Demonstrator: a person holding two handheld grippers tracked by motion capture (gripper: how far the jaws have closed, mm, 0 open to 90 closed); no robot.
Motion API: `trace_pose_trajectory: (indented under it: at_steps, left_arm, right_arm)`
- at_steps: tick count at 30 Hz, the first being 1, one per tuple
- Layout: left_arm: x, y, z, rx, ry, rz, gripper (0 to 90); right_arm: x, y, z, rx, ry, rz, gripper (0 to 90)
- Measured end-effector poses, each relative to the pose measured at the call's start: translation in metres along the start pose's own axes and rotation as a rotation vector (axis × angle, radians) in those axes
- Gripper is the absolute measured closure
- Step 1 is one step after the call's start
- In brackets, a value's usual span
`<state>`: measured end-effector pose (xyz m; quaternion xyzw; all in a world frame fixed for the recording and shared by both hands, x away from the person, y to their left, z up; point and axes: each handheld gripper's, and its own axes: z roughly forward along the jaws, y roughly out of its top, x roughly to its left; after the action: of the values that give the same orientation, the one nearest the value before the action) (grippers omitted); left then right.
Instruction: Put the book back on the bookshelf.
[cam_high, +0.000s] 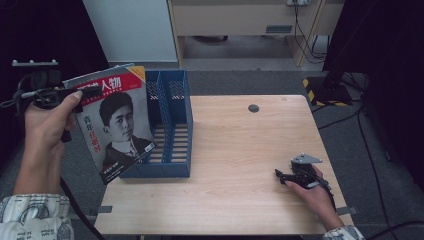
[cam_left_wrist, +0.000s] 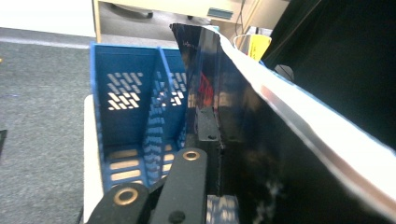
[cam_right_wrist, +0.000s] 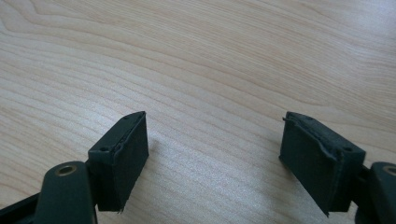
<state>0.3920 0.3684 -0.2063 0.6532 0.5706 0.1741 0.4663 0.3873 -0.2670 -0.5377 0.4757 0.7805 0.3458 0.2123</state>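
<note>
Nearest the person, at the right front of the wooden table (cam_high: 235, 165), the right gripper (cam_high: 281, 174) rests low on the tabletop in the person's right hand (cam_high: 316, 192), its jaws standing well apart with nothing between them; the right gripper view shows both black pads (cam_right_wrist: 122, 156) just over the bare wood grain. On the left, the person's left hand (cam_high: 45, 125) holds the left gripper (cam_high: 85, 93) up off the table's left edge, with a patterned sleeve (cam_high: 32, 215) at the bottom of the high view. That gripper is clamped on the top edge of a magazine (cam_high: 117, 122), whose cover carries a portrait and a red title band. The magazine hangs tilted in the air, its lower corner over the table's left front, in front of and partly covering a blue file rack (cam_high: 172, 125). In the left gripper view the magazine's glossy cover (cam_left_wrist: 243, 140) runs edge-on from the closed jaws, and the rack's slotted compartments (cam_left_wrist: 126, 116) stand just beyond it. Farther off lie grey carpet (cam_high: 225, 80) and a pale cabinet (cam_high: 240, 20).
</note>
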Motion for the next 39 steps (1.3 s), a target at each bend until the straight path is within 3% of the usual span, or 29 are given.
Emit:
trace_pose_trajectory:
  at_steps: [10, 24, 39]
  left_arm:
    - [0.019, -0.004, -0.014, -0.022, 0.038, -0.020, 86.4]
    - [0.028, -0.004, -0.018, -0.034, 0.079, -0.024, 86.4]
    - [0.038, 0.003, -0.004, -0.043, 0.126, -0.015, 86.4]
  right_arm:
    - [0.000, 0.000, 0.000, 0.000, 0.000, 0.000, 23.5]
    - [0.000, 0.000, 0.000, 0.000, 0.000, 0.000, 23.5]
    - [0.000, 0.000, 0.000, -0.001, 0.000, 0.000, 23.5]
